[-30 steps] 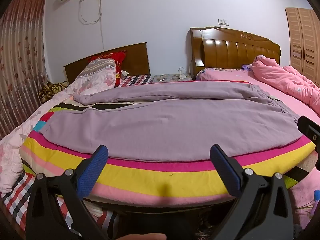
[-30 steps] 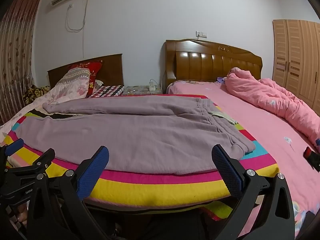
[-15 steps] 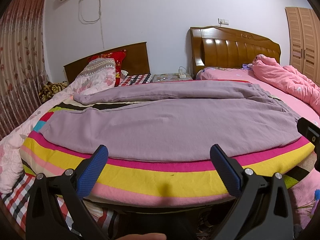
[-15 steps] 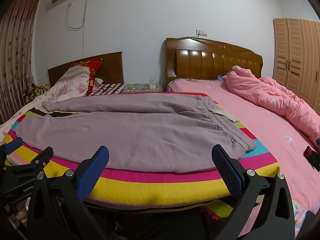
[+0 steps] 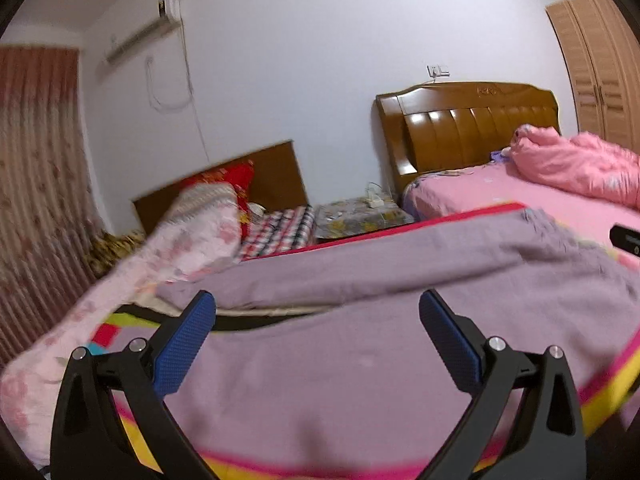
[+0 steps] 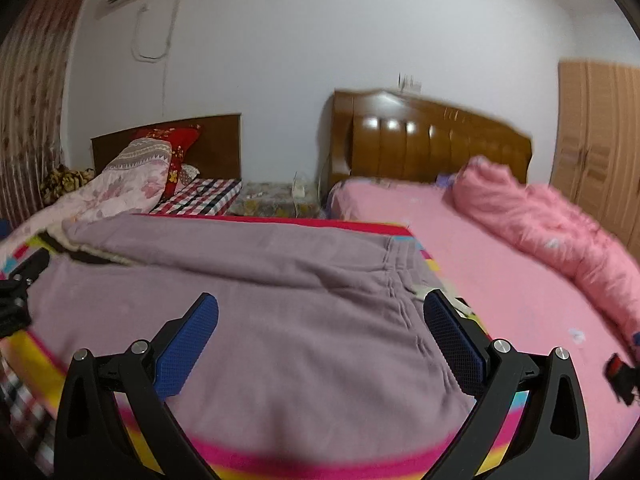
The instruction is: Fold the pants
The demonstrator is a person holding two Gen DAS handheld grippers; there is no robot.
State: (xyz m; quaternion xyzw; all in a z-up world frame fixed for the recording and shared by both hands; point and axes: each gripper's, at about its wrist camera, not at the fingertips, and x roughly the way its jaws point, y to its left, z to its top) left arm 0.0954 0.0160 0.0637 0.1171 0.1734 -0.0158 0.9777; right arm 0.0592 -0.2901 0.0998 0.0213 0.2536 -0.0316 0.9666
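Note:
Purple pants (image 5: 360, 360) lie spread flat on a striped blanket (image 5: 608, 392), legs to the left, waistband to the right (image 6: 404, 292). The far leg (image 5: 360, 276) lies apart from the near one. My left gripper (image 5: 316, 320) is open and empty, low over the near leg. My right gripper (image 6: 320, 322) is open and empty, over the seat of the pants near the waistband. The left gripper shows at the left edge of the right wrist view (image 6: 16, 292). The right gripper shows at the right edge of the left wrist view (image 5: 626, 238).
A pink bed (image 6: 500, 280) with a bunched pink duvet (image 6: 552, 224) lies to the right. A floral quilt and pillows (image 5: 192, 232) lie at the left. A nightstand (image 5: 360, 216) stands between the two headboards. A wardrobe (image 6: 600, 140) stands at the far right.
Both grippers have moved forward and up over the bed, from in front of its edge to above the pants. Both stay open. The pants have not moved.

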